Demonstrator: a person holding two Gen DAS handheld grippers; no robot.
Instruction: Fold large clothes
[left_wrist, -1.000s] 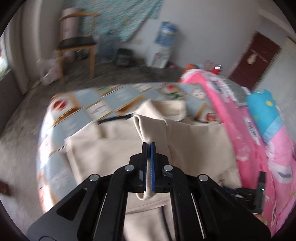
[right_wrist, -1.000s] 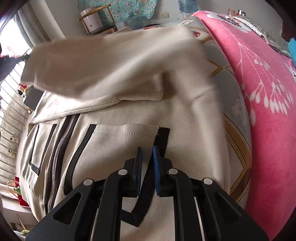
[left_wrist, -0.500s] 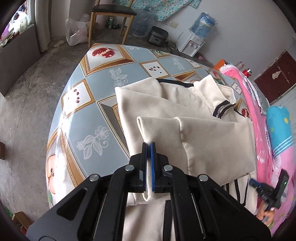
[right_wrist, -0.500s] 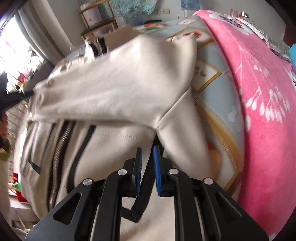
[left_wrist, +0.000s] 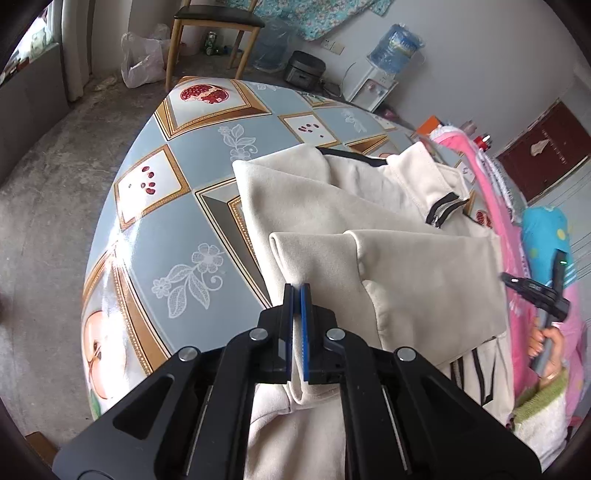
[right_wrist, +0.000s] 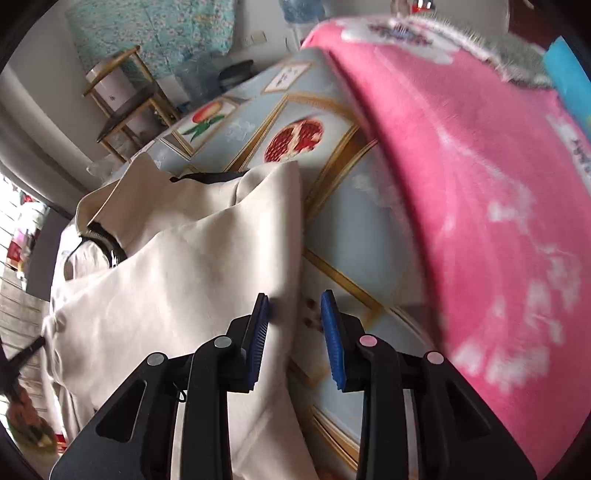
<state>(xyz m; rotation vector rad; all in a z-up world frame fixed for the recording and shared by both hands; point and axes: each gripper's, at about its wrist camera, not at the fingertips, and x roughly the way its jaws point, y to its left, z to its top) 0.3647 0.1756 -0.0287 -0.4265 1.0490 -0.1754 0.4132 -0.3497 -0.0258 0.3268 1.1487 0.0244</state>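
A cream jacket (left_wrist: 369, 229) with black trim and a zip lies on the patterned table (left_wrist: 177, 206). One sleeve (left_wrist: 424, 280) is folded across its body. My left gripper (left_wrist: 295, 291) is shut on the sleeve's cuff end and holds it just above the jacket's left edge. In the right wrist view the same jacket (right_wrist: 184, 266) fills the left half. My right gripper (right_wrist: 295, 306) is open and empty over the jacket's right edge, with the table (right_wrist: 354, 236) showing between the jaws.
A pink blanket (right_wrist: 480, 184) covers the table's right side. A wooden chair (left_wrist: 214, 33), a plastic bag (left_wrist: 142, 61) and a water dispenser (left_wrist: 384, 66) stand on the floor beyond the table. The right gripper also shows in the left wrist view (left_wrist: 535, 291).
My left gripper has carried the sleeve across and down onto the jacket. My right gripper has let go of the jacket's black-trimmed hem, opened and moved right toward the jacket's edge.
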